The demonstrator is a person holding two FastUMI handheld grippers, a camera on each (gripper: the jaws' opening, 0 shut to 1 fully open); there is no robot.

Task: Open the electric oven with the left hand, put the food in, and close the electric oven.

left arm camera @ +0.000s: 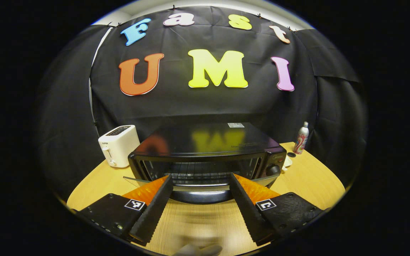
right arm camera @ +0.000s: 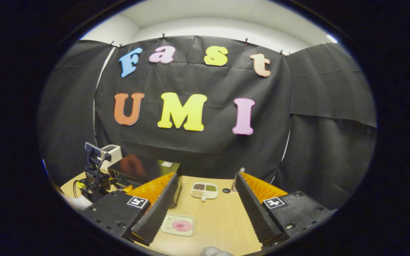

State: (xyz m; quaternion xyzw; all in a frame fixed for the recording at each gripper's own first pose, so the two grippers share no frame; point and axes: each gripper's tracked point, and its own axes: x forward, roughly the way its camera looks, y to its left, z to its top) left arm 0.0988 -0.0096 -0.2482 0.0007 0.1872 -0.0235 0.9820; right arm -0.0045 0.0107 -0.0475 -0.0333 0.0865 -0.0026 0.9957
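In the left gripper view the electric oven (left arm camera: pixel 205 156) sits dead ahead at twelve o'clock, just beyond the left gripper (left arm camera: pixel 201 185), whose fingers are spread wide with nothing between them. The oven door (left arm camera: pixel 198 183) appears to hang partly lowered, its glass edge and dark handle (left arm camera: pixel 199 195) running crosswise from nine to three o'clock right between the fingertips — whether either finger touches it I cannot tell. The oven is a glossy black box with a wire rack behind the opening and a knob (left arm camera: pixel 272 170) at its three o'clock side; a white toaster (left arm camera: pixel 119 145) stands at its nine o'clock and a can (left arm camera: pixel 301 138) at two o'clock on the wooden table (left arm camera: pixel 308 181). In the right gripper view the right gripper (right arm camera: pixel 205 193) is likewise wide open and holds nothing; the oven lies off at ten o'clock, half hidden behind one finger. The food — a pale tray with a pink round piece (right arm camera: pixel 178 224) — lies low between the fingers towards seven o'clock, with a divided dish (right arm camera: pixel 205 190) farther ahead at twelve. The left hand is clearly the nearer to the oven, the right to the food.
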